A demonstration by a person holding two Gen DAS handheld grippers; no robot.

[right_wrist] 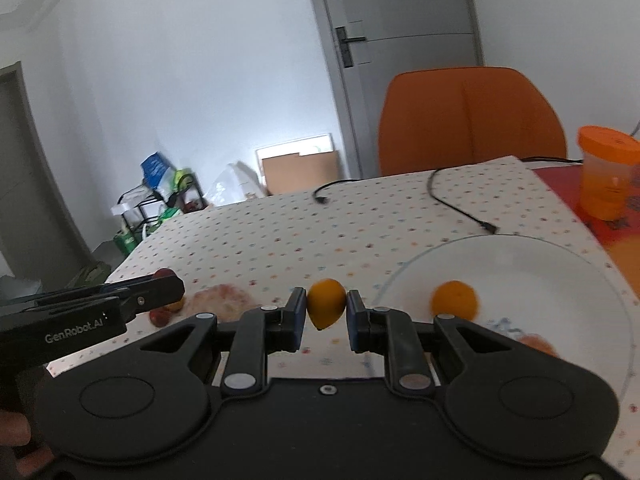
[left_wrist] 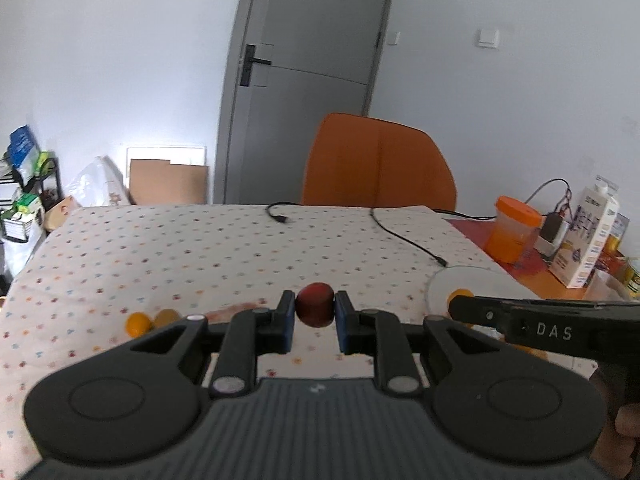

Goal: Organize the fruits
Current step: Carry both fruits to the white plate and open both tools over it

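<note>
Now | left gripper (left_wrist: 314, 312) grips red fruit (left_wrist: 315, 304) | right gripper (right_wrist: 326, 314) grips orange fruit (right_wrist: 326, 302) | "GenRobot.AI", "DAS"

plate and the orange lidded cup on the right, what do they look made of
Plate: looks like clear glass or clear plastic, smooth and glossy. The dotted tablecloth shows through its rim, and it carries a soft sheen. Which of the two, the look leaves open.

Orange lidded cup: likely plastic. The wall is translucent and glows orange, the lid is opaque with a matte, moulded edge.
</note>
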